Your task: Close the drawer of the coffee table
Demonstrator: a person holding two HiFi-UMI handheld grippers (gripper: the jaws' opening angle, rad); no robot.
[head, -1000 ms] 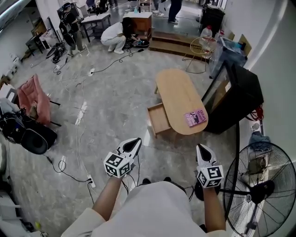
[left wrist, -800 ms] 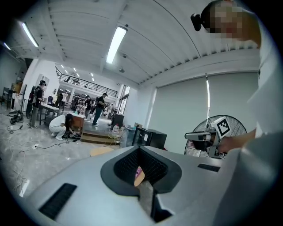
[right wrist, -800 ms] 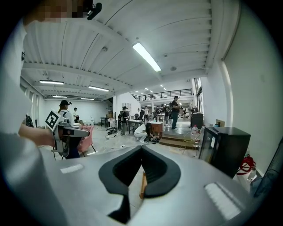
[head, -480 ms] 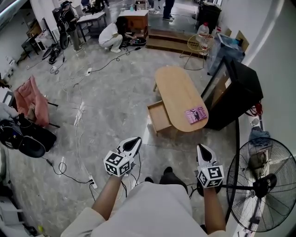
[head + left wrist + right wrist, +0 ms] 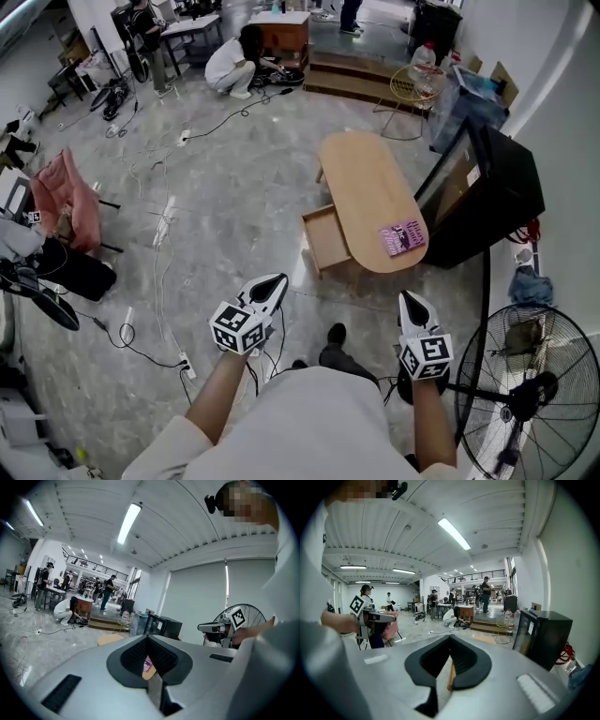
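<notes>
coffee table [image 5: 364,187]: pale wood | drawer [image 5: 324,242]: pale wood | booklet [image 5: 403,237]: pink | cabinet [image 5: 499,178]: black | floor [image 5: 234,187]: grey marbled

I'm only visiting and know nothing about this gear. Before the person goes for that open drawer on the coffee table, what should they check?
1. Drawer open, needing a push: ok, it juts from the table's side.
2. Drawer within reach: not ok, left gripper and right gripper hang well short of it.
3. Fingers free: ok, both grippers are shut and hold nothing.
4. Walkway: ok, cables lie off to the left.
5. Nothing poking out of the drawer: ok, it looks empty.
6. Book safe: ok, it lies flat on the tabletop.
</notes>
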